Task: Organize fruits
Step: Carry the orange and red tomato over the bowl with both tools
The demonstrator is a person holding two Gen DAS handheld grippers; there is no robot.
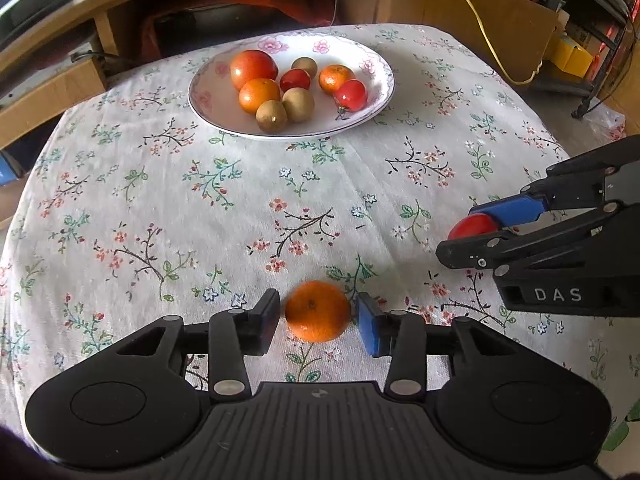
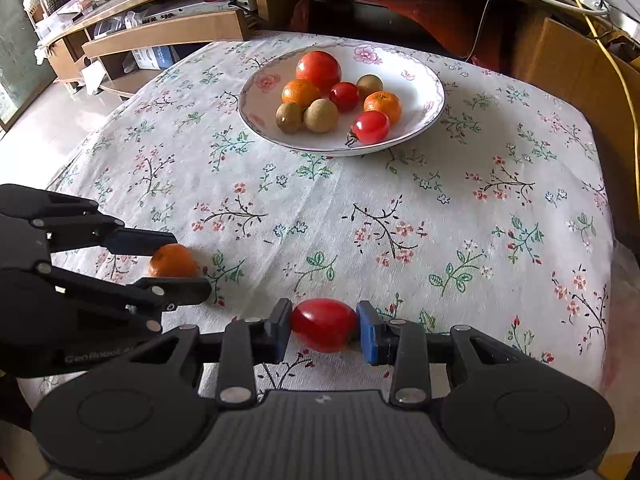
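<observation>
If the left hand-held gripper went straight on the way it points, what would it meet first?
Probably the small round orange mandarin between its fingers, then the floral tablecloth under it; depth is unclear.

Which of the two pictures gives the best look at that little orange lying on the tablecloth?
The left wrist view: the orange sits whole and centred between the left gripper fingers. In the right wrist view it is small at the left edge, partly hidden by those fingers.
</observation>
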